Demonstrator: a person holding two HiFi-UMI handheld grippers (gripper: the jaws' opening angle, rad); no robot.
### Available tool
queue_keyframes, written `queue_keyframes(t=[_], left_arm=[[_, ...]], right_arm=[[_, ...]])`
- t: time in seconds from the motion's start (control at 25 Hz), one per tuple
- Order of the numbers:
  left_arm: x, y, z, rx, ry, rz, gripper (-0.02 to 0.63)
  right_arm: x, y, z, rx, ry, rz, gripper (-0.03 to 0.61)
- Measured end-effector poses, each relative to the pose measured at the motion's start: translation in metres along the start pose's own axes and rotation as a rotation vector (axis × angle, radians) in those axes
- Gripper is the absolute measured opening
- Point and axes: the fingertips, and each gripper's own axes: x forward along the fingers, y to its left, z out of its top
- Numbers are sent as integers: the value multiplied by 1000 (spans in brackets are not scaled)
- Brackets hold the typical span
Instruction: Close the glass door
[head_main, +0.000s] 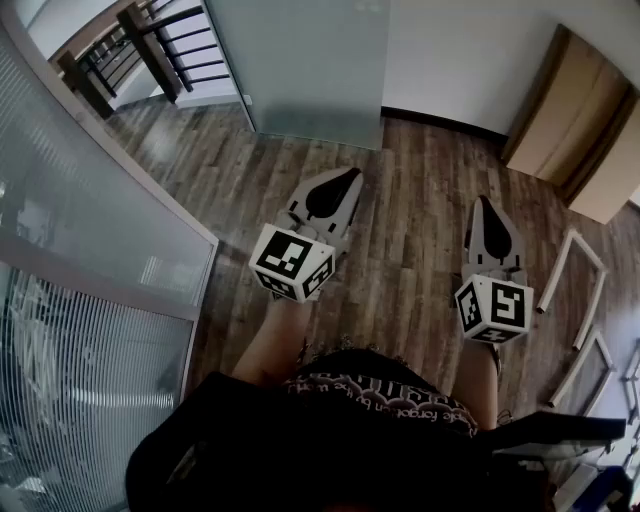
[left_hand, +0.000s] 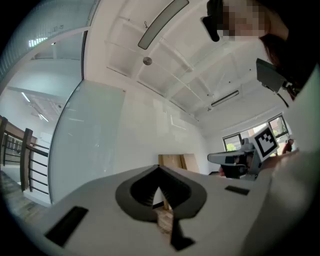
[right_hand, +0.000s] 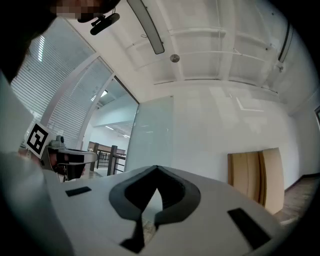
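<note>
- A slatted glass wall (head_main: 90, 220) runs down the left, with a dark railing (head_main: 120, 50) past its far end.
- The glass door (head_main: 310, 70), a frosted panel, stands ahead at top centre across the wooden floor (head_main: 410, 200). It is well apart from both claws, and nothing touches it.
- The left claw (head_main: 350, 176) is pressed together with nothing in it, and it points toward the door's lower edge.
- The right claw (head_main: 483, 202) is also pressed together and empty, aimed at the white wall (head_main: 450, 50) just right of the door.
- The step in hand looks like the approach. No handle shows, so I would step closer, lay the closed tips flat against the panel near its free edge and push slowly, so they do not skid on the glass. I cannot tell which way the door travels.
- On the right, wooden boards (head_main: 575, 130) lean on the wall and white frames (head_main: 580, 300) lie on the floor, so keep the right arm and feet clear of those 2 hazards.
</note>
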Motion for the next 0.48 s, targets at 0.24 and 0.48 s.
queue_keyframes(t=[0.24,0.48], left_arm=[[2,0,2,-12,-8,0,2],[2,6,1,-12,5,1,2]], right_arm=[[2,0,-3,-3,8,8,3],[8,3,-3,6,3,15,3]])
